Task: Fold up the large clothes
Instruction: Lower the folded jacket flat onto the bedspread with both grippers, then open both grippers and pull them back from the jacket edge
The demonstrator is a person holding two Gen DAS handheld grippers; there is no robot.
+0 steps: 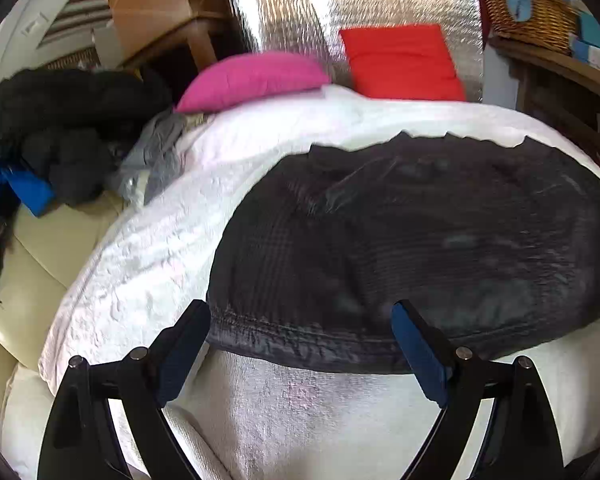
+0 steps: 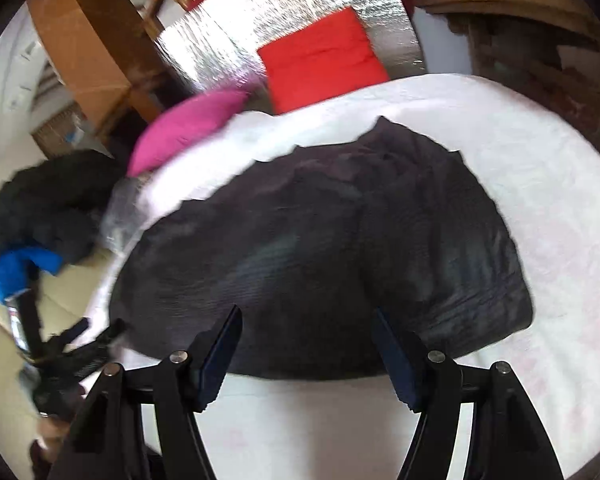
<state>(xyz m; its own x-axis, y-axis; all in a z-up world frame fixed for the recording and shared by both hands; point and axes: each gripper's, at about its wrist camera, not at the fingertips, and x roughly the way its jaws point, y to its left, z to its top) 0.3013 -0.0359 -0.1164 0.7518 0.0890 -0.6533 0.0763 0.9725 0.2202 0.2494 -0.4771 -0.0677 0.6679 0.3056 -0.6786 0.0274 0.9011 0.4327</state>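
A dark quilted garment (image 1: 412, 248) lies folded in a rounded block on the white bedspread (image 1: 148, 248). It also shows in the right wrist view (image 2: 324, 256). My left gripper (image 1: 300, 316) is open and empty, its fingers astride the garment's near hem, just above it. My right gripper (image 2: 306, 320) is open and empty over the garment's near edge. The left gripper (image 2: 96, 336) shows blurred at the lower left of the right wrist view, at the garment's left corner.
A pink cushion (image 1: 252, 78) and a red cushion (image 1: 400, 62) lie at the bed's head against a silver foil panel (image 1: 300, 12). A heap of dark and blue clothes (image 1: 60, 132) lies left. A wicker basket (image 1: 532, 12) stands on a wooden shelf at the right.
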